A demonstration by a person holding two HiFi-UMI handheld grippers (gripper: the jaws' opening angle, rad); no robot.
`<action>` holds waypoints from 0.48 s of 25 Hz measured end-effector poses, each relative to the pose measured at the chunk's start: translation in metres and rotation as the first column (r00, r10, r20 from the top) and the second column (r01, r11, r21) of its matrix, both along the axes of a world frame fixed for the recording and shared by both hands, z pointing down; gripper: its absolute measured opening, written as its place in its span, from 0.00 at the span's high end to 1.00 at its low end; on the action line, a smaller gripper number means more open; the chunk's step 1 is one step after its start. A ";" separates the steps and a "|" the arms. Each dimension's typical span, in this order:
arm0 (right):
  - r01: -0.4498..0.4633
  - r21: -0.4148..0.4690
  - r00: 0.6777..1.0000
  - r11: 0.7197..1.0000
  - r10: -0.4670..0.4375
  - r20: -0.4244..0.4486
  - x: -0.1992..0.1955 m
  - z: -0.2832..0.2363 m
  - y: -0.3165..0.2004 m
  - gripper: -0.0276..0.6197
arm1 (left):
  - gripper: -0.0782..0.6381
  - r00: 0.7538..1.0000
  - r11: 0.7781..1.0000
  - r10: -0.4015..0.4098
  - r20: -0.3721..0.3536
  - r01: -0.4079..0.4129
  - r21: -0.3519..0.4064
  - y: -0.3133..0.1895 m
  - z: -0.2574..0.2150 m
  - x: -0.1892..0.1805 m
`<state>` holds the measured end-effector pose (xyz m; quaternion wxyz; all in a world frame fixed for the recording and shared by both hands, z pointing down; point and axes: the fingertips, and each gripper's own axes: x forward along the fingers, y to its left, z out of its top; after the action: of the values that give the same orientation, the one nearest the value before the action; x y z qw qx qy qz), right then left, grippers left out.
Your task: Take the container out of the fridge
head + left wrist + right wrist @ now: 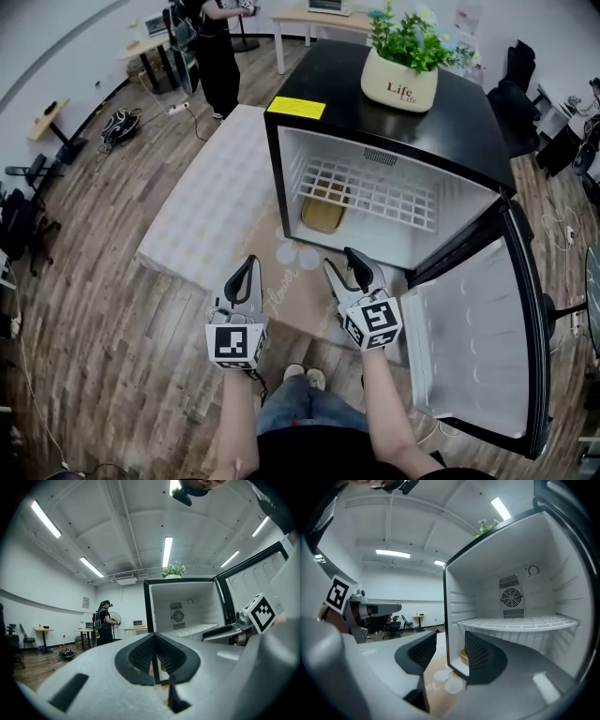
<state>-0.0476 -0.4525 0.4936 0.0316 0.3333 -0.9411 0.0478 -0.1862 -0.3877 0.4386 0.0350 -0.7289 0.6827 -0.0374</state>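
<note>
Shallow yellow-tan container (323, 214) on floor of black mini fridge (469, 117), straight ahead of right gripper (342, 264), jaws apart w/ nothing held; left gripper (247, 267) closed, empty, farther off.

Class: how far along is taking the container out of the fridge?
Done: the fridge door stands open. In hand: nothing; the right gripper, jaws apart, and the left gripper, jaws together, hover outside the opening. Left: reaching in, gripping the container on the fridge floor under the wire shelf, and lifting it out.
</note>
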 end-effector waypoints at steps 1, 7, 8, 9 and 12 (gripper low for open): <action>0.008 -0.001 0.999 1.000 -0.008 -0.032 -0.005 0.005 -0.005 0.68 | 0.88 1.000 1.000 0.001 -0.001 -0.001 -0.003 -0.004 0.000 -0.002; 0.071 0.011 0.959 0.997 -0.065 -0.276 -0.033 0.040 -0.033 0.68 | 0.88 1.000 1.000 0.010 -0.009 -0.010 -0.022 -0.016 0.007 -0.011; 0.091 0.016 0.940 0.996 -0.080 -0.331 -0.038 0.048 -0.037 0.68 | 0.88 1.000 1.000 0.009 -0.013 -0.009 -0.023 -0.018 0.008 -0.012; 0.113 0.022 0.916 0.993 -0.095 -0.390 -0.042 0.055 -0.041 0.68 | 0.88 1.000 1.000 0.008 -0.017 -0.008 -0.024 -0.019 0.009 -0.013; 0.181 0.052 0.814 0.982 -0.120 -0.568 -0.051 0.074 -0.053 0.68 | 0.88 1.000 1.000 0.004 -0.029 -0.005 -0.030 -0.021 0.015 -0.016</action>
<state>-0.0991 -0.5055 0.5672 0.2935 0.2583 -0.9146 -0.1037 -0.2020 -0.4086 0.4532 0.0143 -0.7314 0.6807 -0.0371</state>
